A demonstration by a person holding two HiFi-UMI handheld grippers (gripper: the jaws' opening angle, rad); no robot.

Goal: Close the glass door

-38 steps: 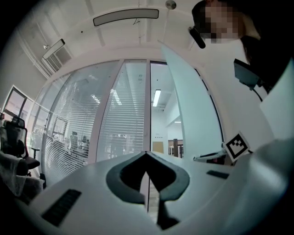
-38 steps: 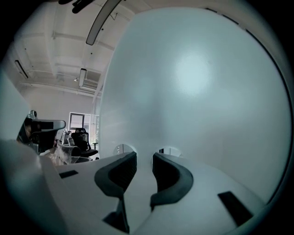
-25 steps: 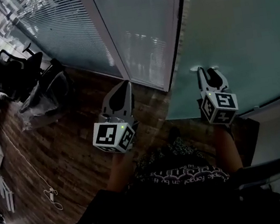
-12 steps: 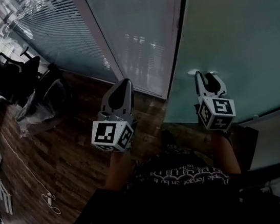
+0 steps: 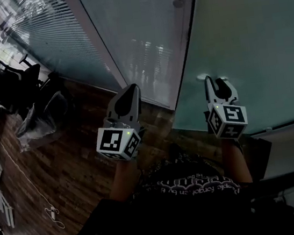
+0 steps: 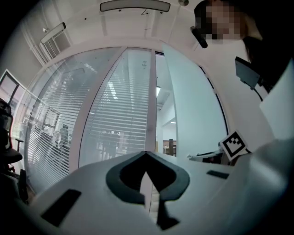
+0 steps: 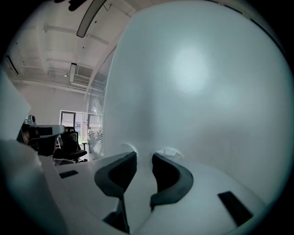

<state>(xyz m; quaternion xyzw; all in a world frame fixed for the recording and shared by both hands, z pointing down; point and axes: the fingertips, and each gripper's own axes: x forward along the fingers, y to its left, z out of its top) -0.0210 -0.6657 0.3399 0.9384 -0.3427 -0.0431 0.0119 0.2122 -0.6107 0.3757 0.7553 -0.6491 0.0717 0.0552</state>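
Above a dark wooden floor, the frosted glass door at right looks not yet shut, a gap showing at its edge, with the right tongs, parted and empty, tips against its pane, and the left tongs closed on nothing.

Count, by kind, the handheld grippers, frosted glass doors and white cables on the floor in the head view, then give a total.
grippers: 2 (left gripper, right gripper)
frosted glass door: 1
white floor cable: 1
Total: 4
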